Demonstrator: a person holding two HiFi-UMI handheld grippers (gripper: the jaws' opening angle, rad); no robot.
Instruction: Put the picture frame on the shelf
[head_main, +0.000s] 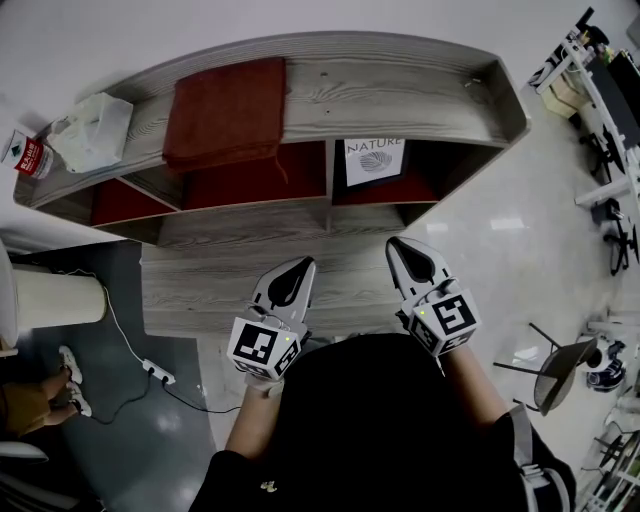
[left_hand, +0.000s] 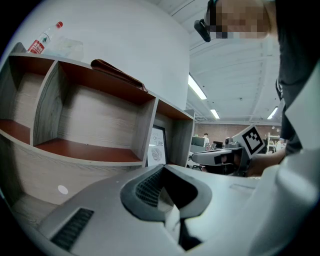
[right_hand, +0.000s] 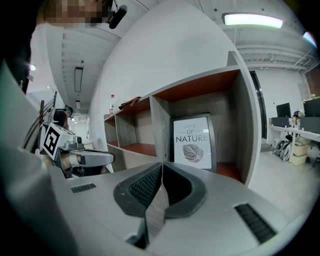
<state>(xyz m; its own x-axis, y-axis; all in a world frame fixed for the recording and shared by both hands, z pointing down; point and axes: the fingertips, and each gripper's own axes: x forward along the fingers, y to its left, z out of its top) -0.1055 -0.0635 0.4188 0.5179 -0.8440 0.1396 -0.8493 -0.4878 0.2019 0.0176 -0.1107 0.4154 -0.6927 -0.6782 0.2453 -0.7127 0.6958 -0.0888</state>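
Observation:
The picture frame (head_main: 374, 161), white with a leaf print and the word NATURE, stands upright in the right-hand compartment of the wooden shelf (head_main: 400, 95). It shows too in the right gripper view, the frame (right_hand: 193, 142) leaning at the compartment's back, and in the left gripper view as a frame (left_hand: 157, 146) seen edge-on. My left gripper (head_main: 304, 263) and right gripper (head_main: 396, 243) hover side by side over the low wooden step in front of the shelf, both shut and holding nothing. Neither touches the frame.
A red cushion (head_main: 228, 108) and a clear plastic bag (head_main: 92, 131) lie on the shelf top, with a bottle (head_main: 30, 157) at its left end. A white bin (head_main: 55, 297) and a power strip (head_main: 158, 373) are on the floor at left. A chair (head_main: 560, 372) stands at right.

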